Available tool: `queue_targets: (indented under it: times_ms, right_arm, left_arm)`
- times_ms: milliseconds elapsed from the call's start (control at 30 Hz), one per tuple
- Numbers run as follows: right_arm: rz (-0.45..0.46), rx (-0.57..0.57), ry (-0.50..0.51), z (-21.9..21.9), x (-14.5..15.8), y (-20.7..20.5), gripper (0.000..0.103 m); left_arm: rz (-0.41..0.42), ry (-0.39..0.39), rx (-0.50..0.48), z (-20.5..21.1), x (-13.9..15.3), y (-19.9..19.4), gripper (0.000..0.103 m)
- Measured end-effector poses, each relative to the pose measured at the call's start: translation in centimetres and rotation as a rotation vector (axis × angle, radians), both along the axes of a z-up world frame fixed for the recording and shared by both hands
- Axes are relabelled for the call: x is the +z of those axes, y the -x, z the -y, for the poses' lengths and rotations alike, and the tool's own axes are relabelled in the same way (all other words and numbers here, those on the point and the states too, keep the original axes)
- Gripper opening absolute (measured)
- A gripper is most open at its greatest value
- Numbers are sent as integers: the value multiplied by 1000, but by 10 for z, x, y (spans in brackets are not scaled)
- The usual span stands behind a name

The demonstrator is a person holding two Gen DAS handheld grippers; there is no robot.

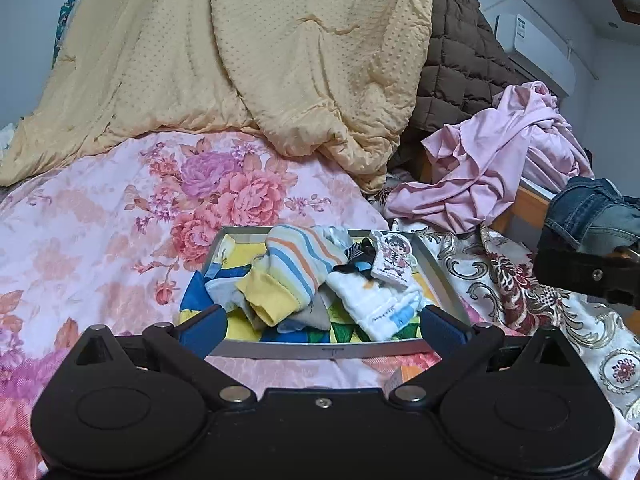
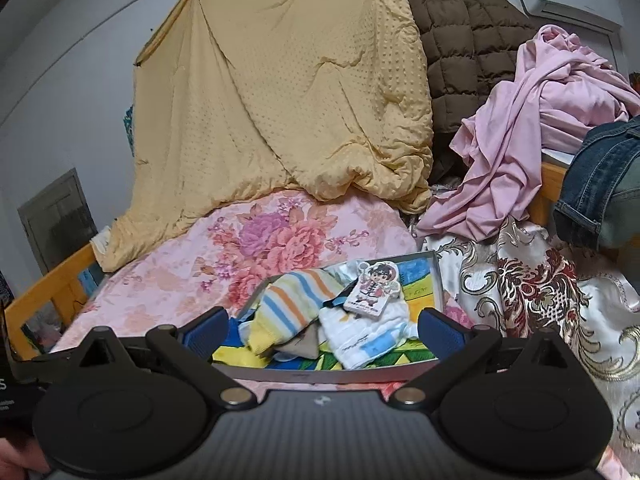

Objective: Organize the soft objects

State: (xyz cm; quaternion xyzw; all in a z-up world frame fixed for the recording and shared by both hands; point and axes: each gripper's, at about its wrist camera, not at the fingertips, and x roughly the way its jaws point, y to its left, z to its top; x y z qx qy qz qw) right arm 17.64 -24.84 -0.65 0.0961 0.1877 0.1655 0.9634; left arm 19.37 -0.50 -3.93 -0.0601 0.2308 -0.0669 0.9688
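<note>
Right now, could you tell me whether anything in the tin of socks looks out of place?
Yes: a stiff cartoon-figure card lies on top of the white sock in the metal tin, beside the striped sock. It looks like a flat cutout or tag, not a soft item. The socks themselves are piled loosely, unpaired.

A bed (image 2: 168, 280) with a pink floral cover and a wooden frame (image 2: 48, 292) stands against a pale grey-white wall (image 2: 72, 80). A white air conditioner (image 1: 536, 50) is mounted high on the wall at right, and a grey panel (image 2: 56, 220) is set low in the wall at left. Light is soft and even.
</note>
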Motion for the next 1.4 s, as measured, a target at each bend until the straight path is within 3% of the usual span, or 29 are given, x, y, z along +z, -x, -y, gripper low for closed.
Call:
queue_targets:
  times_ms: [733,1100,1300,1400]
  right_arm:
    - [-19,-11,-26,17,-3,83,102]
    - [2,-19,64,16,-50,127,103]
    - [-150,-38,85,20,-86,128,102]
    - [-145,-47,75,22,-86,134,103]
  left_arm:
    - [-8,-16,6,-2,3,90,102]
    - [-129,0,-1,6,-48,126,102]
    - [-246,-3,14,17,-85,149,102]
    - [-270,-10,18,18,-93,156,102]
